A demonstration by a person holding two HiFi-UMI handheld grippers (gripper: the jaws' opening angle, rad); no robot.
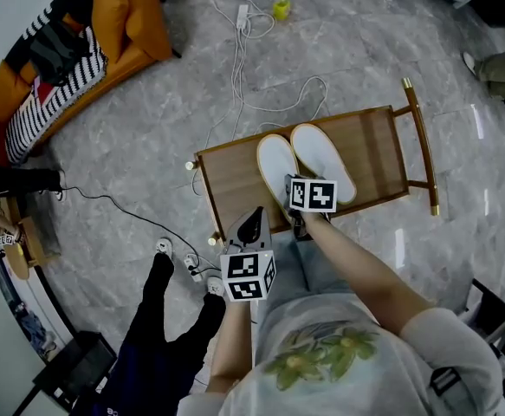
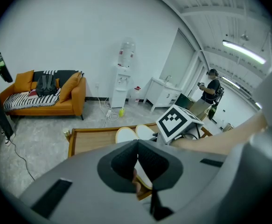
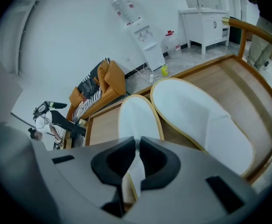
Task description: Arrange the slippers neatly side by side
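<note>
Two white slippers with tan rims lie side by side, toes away from me, on a low wooden table (image 1: pixel 230 180). The left slipper (image 1: pixel 275 163) (image 3: pixel 138 118) lies almost against the right slipper (image 1: pixel 321 159) (image 3: pixel 201 118). My right gripper (image 1: pixel 292 204) (image 3: pixel 136 162) is shut on the heel edge of the left slipper, with white fabric pinched between its pads. My left gripper (image 1: pixel 251 224) (image 2: pixel 137 146) hovers at the table's near edge, shut and holding nothing. Both slippers (image 2: pixel 125 134) also show in the left gripper view, beyond its jaws.
The table has a raised rail on its right side (image 1: pixel 421 137). Cables (image 1: pixel 243 76) and a yellow bottle (image 1: pixel 281 7) lie on the marble floor beyond it. An orange sofa (image 1: pixel 70 59) stands at far left. A person's dark-trousered legs (image 1: pixel 161 319) are at lower left.
</note>
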